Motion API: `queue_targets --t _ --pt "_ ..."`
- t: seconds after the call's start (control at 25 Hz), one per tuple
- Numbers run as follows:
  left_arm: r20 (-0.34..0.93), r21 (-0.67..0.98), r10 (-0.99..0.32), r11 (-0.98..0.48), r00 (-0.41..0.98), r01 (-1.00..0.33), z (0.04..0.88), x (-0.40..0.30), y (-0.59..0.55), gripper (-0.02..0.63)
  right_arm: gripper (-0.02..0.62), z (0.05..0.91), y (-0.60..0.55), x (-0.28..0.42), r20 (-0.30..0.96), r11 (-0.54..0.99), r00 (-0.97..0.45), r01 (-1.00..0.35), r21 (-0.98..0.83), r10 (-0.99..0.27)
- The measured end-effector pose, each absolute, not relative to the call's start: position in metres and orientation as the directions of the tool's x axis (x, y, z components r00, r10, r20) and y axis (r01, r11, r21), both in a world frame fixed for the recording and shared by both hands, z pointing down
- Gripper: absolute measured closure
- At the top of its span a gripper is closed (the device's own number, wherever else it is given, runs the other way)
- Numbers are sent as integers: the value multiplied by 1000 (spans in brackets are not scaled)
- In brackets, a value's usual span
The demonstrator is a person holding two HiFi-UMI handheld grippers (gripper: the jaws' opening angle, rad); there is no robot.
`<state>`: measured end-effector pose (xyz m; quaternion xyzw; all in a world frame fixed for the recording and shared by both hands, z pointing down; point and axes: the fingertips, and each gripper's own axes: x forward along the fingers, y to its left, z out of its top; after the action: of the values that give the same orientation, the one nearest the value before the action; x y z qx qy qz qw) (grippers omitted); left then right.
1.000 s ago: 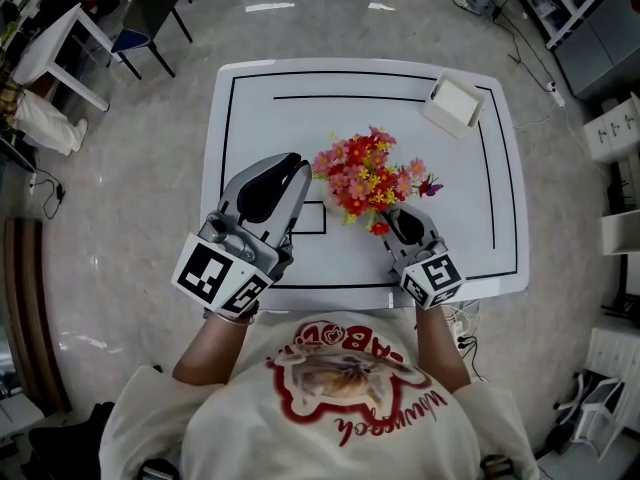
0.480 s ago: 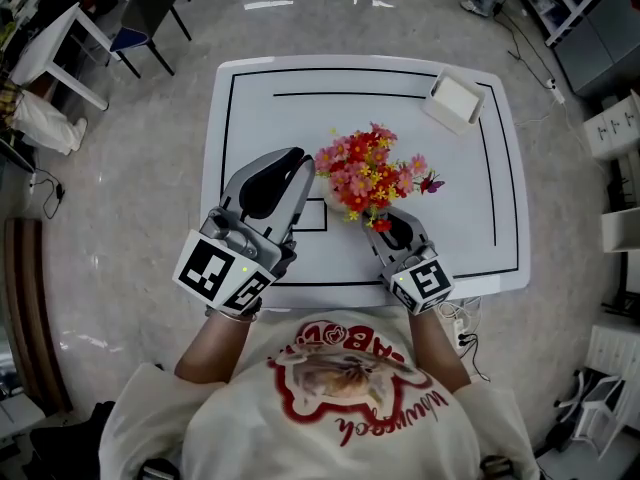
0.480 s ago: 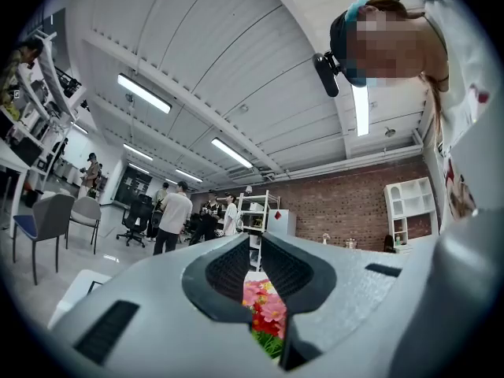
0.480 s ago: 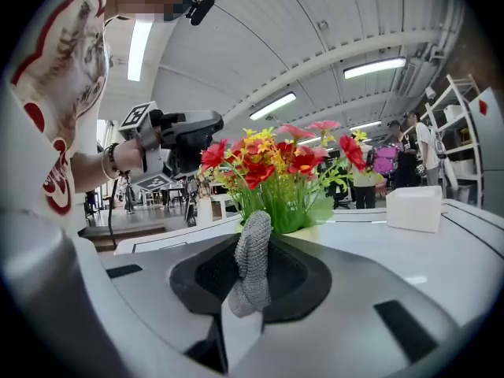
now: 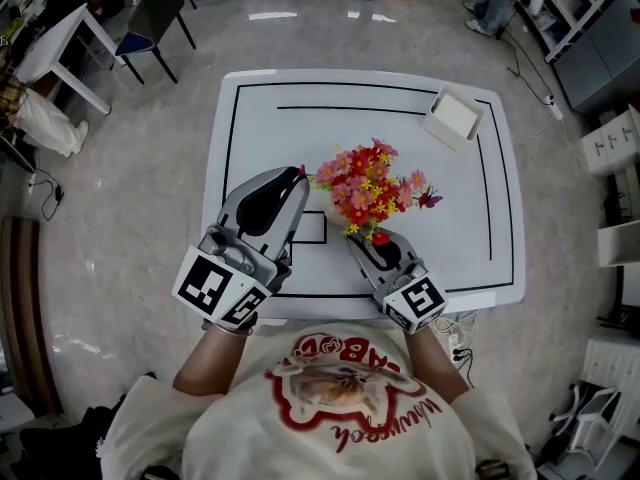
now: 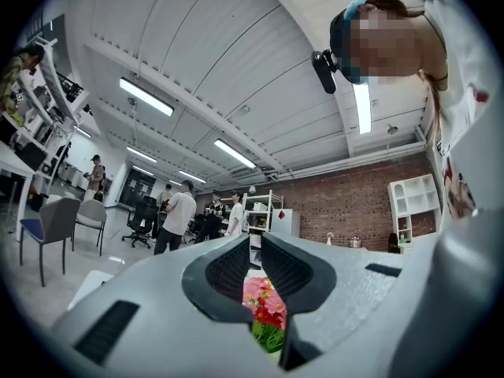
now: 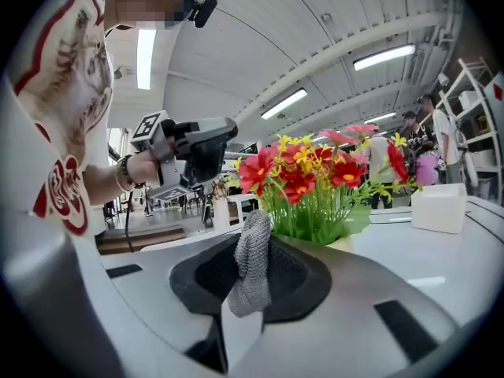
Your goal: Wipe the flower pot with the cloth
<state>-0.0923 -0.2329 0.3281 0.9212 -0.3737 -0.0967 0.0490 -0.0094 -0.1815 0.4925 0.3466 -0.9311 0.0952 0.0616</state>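
Note:
The flower pot is almost wholly hidden under its red, pink and yellow flowers [image 5: 370, 188], which stand mid-table. In the right gripper view the flowers [image 7: 315, 176] rise just beyond the jaws, and a sliver of the pale pot rim [image 7: 345, 243] shows. My right gripper [image 5: 363, 240] sits at the pot's near side, shut on a grey knitted cloth [image 7: 253, 262] that sticks up between its jaws. My left gripper [image 5: 297, 174] hovers left of the flowers, jaws shut on nothing; its own view shows the flowers [image 6: 264, 313] through the slit below the jaws.
A white box [image 5: 454, 116] lies at the table's far right corner. The white table [image 5: 250, 118] has black lines. Chairs and a small table stand on the floor at far left. People stand beyond the table's far side.
My right gripper has slid left along the near side of the pot with the cloth still in it. The left gripper has stayed put.

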Motion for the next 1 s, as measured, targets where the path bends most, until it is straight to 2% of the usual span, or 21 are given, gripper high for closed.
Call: queue_targets --t 0.16,0.32,0.56,0.72,0.8,0.88,0.92,1.0 --pt "-136 170 -726 -687 674 -706 328 -108 -231 557 528 473 -156 9 195 771 -784 -617 -157 -589" --pt "-124 151 -693 -720 710 -677 326 -104 -226 557 529 422 -151 43 148 755 -766 -642 -133 -625" --pt "-100 65 -582 -813 807 -578 311 -65 -215 555 529 336 -182 66 53 754 -753 -655 48 -656" --pt "-117 68 -536 -844 836 -531 301 -30 -220 532 529 292 -208 69 -24 729 -740 -668 149 -673" --pt "-107 58 -536 -844 837 -533 298 -14 -221 485 529 278 -214 65 -56 749 -759 -649 133 -648" --pt "-90 41 -540 -842 837 -538 297 0 -221 375 528 266 -217 58 -74 776 -784 -620 117 -616" --pt "-79 27 -537 -843 840 -537 298 7 -220 345 529 262 -218 56 -72 782 -791 -612 121 -608" --pt "-54 0 -530 -848 846 -531 300 23 -221 334 528 258 -219 54 -53 780 -792 -608 149 -608"
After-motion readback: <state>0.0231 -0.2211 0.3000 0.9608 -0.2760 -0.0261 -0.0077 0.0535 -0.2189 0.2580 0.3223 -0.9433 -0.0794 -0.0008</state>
